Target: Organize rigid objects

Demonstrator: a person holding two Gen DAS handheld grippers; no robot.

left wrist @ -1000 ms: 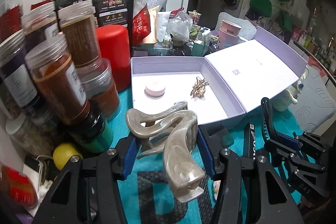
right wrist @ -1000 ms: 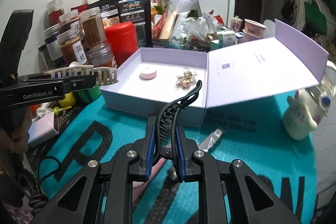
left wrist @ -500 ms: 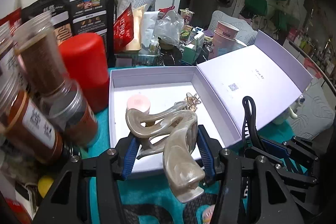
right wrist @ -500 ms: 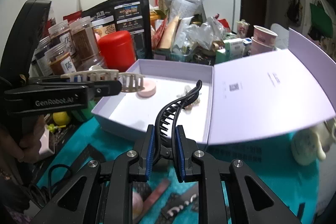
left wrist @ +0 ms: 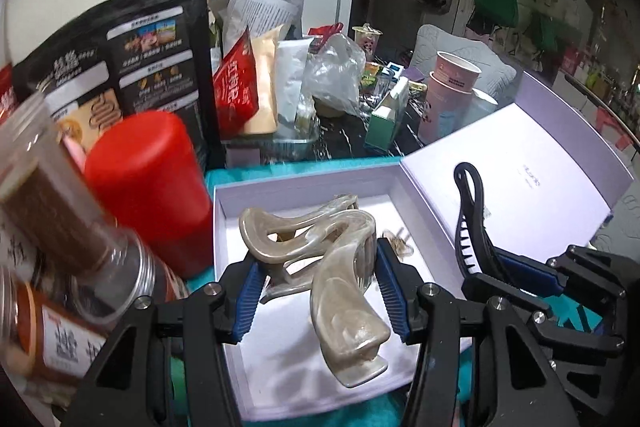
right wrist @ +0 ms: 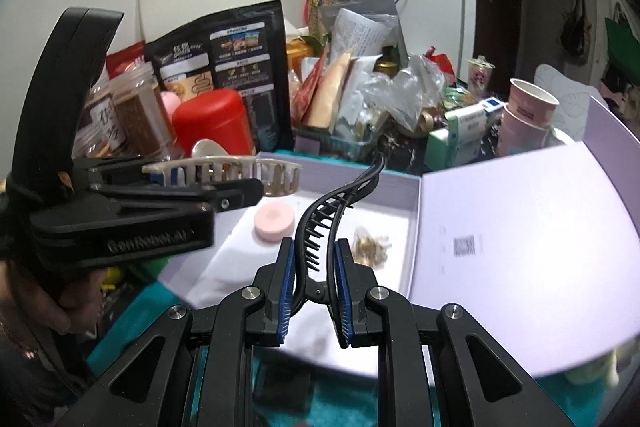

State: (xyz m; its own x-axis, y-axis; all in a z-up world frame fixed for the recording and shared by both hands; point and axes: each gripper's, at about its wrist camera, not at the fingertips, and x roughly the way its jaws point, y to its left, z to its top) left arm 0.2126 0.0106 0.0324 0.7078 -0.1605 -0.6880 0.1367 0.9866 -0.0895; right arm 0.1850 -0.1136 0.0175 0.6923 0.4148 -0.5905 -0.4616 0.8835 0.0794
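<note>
Carrying both clips over the open lavender box (left wrist: 304, 187): left gripper (left wrist: 316, 291) pinches the pearly beige claw clip (left wrist: 320, 247) across its body, right gripper (right wrist: 314, 279) is pressed together on the hinge end of the black banana clip (right wrist: 332, 211). Both clips hang above the box floor, not touching it. The box sits on the teal-covered counter (left wrist: 196, 275), toward its back edge, lid (right wrist: 520, 227) propped open on the right. Already inside: pink round puck (right wrist: 274, 221) near the back-left corner, small gold clip (right wrist: 370, 247) near the middle. Risks, as judged: the beige clip's long handle sticks out well below the pads, so an early release could tip it onto the front wall or out of the box. The two grippers are close together; lowering both at once could knock the clips together. The lid could be nudged shut by the right gripper. The red canister (left wrist: 148, 187) and spice jars (left wrist: 60, 219) crowd the left wall, leaving little swing room.
</note>
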